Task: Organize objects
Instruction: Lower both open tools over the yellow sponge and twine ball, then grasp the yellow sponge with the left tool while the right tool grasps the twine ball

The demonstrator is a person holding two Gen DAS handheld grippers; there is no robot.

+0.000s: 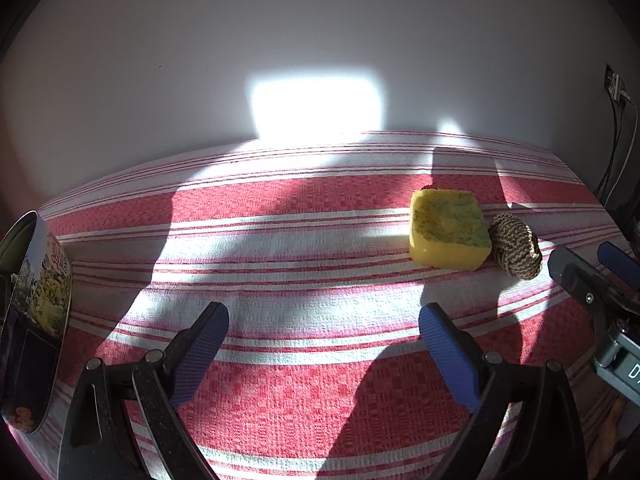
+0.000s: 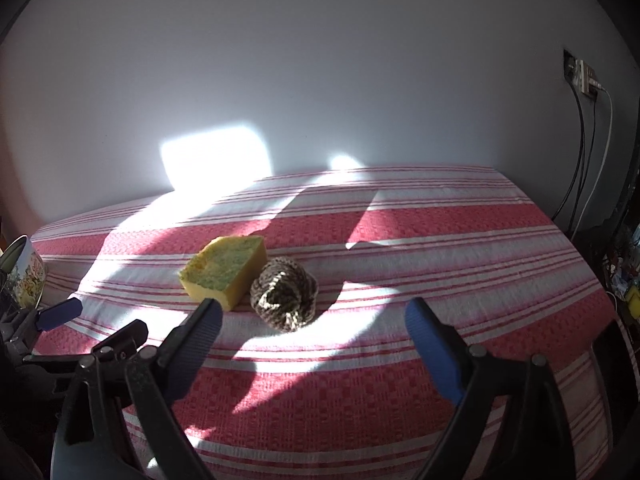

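A yellow sponge (image 1: pixel 448 232) with a green top lies on the red and white striped cloth (image 1: pixel 300 248), touching a brown and white knotted rope ball (image 1: pixel 516 250) on its right. Both also show in the right wrist view: the sponge (image 2: pixel 226 274) and the rope ball (image 2: pixel 284 298). My left gripper (image 1: pixel 324 320) is open and empty, well short and left of them. My right gripper (image 2: pixel 314 314) is open and empty, just in front of the rope ball. A printed tin (image 1: pixel 38 312) stands at the far left.
The right gripper's body (image 1: pixel 592 292) shows at the right edge of the left wrist view, and the left gripper's body (image 2: pixel 60 314) at the left of the right wrist view. A white wall (image 2: pixel 320 80) backs the table. Cables (image 2: pixel 588 152) hang at right.
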